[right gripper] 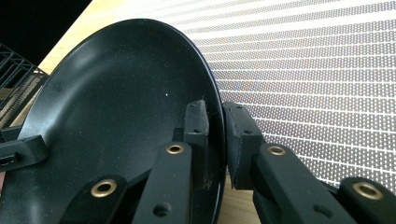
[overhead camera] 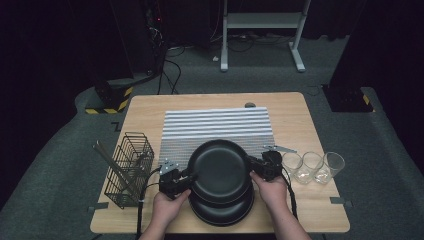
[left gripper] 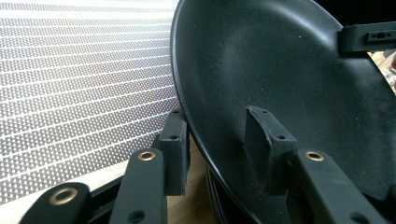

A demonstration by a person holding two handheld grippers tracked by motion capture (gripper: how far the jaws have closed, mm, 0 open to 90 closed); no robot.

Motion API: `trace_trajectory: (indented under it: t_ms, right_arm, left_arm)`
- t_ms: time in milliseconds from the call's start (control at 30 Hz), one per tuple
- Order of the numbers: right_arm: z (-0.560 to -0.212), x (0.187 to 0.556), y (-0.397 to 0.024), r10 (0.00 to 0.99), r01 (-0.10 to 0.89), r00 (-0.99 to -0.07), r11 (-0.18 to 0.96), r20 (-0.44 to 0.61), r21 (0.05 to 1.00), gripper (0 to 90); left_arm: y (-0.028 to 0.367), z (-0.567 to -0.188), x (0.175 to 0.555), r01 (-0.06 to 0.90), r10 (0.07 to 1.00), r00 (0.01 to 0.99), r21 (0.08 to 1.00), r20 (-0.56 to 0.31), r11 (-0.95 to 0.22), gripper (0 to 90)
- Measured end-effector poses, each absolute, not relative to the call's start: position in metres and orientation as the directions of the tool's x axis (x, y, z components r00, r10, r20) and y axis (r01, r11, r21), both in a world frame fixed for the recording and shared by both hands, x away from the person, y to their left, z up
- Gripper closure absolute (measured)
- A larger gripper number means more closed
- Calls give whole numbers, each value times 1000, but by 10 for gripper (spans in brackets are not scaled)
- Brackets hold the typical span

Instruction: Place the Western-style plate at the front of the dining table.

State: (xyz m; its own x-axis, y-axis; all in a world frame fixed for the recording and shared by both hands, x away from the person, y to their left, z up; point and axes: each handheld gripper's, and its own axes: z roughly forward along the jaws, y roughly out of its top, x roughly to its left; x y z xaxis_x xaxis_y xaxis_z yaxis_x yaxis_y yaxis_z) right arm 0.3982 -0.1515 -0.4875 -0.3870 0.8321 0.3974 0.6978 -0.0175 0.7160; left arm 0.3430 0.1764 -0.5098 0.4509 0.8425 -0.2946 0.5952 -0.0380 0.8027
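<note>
The black plate (overhead camera: 220, 170) is held above a second black plate (overhead camera: 222, 207) near the 6 o'clock edge of the table (overhead camera: 300, 115), partly over the striped mat (overhead camera: 217, 125). The right gripper (overhead camera: 256, 166) is clamped on its rim at 3 o'clock. The left gripper (overhead camera: 189, 176) straddles the rim at 9 o'clock, with a gap seen between pads and rim. The plate is judged stiff, smooth, probably breakable and rather heavy; opposite rim points are best taken.

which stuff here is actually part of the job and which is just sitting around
In the job: top black plate, stack of plates under it, left tool around its rim, right tool clamped on its rim, striped mat.

Just lying about: wire basket, three glasses.
</note>
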Motion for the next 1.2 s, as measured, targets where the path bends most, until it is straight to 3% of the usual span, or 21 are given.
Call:
trace_trajectory:
  t_ms: [167,567,1200]
  right_arm:
    - [-487,397,-152,835,699,-388,-10,390,715,787]
    - [-488,383,-157,823,716,-398,2,406,698,653]
    - [-503,374,-152,814,698,-412,-7,409,716,698]
  left_arm:
    - [176,-510,343,597,844,448,802,-296,-35,614]
    - [177,-510,342,593,843,450,805,-295,-35,617]
    - [177,-510,343,594,841,449,804,-302,-28,620]
